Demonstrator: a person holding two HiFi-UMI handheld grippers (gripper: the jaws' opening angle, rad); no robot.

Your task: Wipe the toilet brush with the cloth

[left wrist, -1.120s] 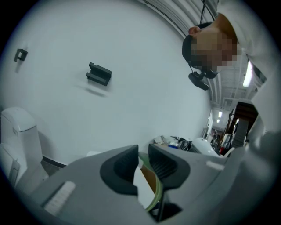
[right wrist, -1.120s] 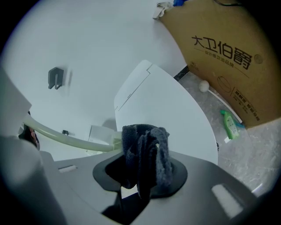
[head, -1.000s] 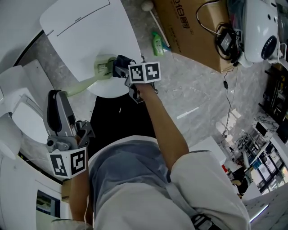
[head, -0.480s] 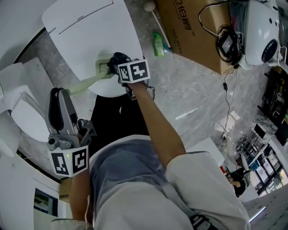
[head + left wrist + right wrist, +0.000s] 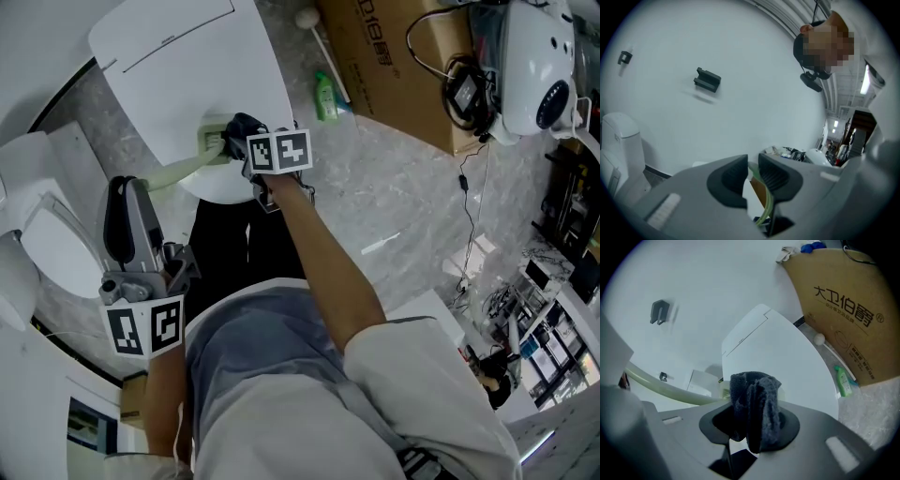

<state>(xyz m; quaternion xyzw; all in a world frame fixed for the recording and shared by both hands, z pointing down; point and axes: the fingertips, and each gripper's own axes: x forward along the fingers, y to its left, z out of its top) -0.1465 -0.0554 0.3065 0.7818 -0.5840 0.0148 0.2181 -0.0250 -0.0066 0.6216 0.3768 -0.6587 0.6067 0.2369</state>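
The pale green toilet brush [image 5: 178,172] slants from my left gripper [image 5: 128,192] up to its head [image 5: 214,141], which lies over the front of the white toilet lid [image 5: 187,66]. In the left gripper view my left gripper [image 5: 752,164] is shut on the thin green handle [image 5: 768,197]. A dark cloth [image 5: 242,124] is bunched in my right gripper [image 5: 239,141] and rests against the brush head. The right gripper view shows my right gripper [image 5: 752,427] shut on the cloth [image 5: 757,394], with the brush handle [image 5: 670,387] running left behind it.
A second white toilet bowl [image 5: 52,244] sits at the left. On the grey floor are a green bottle [image 5: 326,94], a white-tipped stick [image 5: 314,28] and a cardboard box [image 5: 394,56]. A white machine [image 5: 539,56] with cables stands at the top right.
My right gripper has carried the cloth a little to the left, onto the brush head. The left gripper and the handle have hardly moved.
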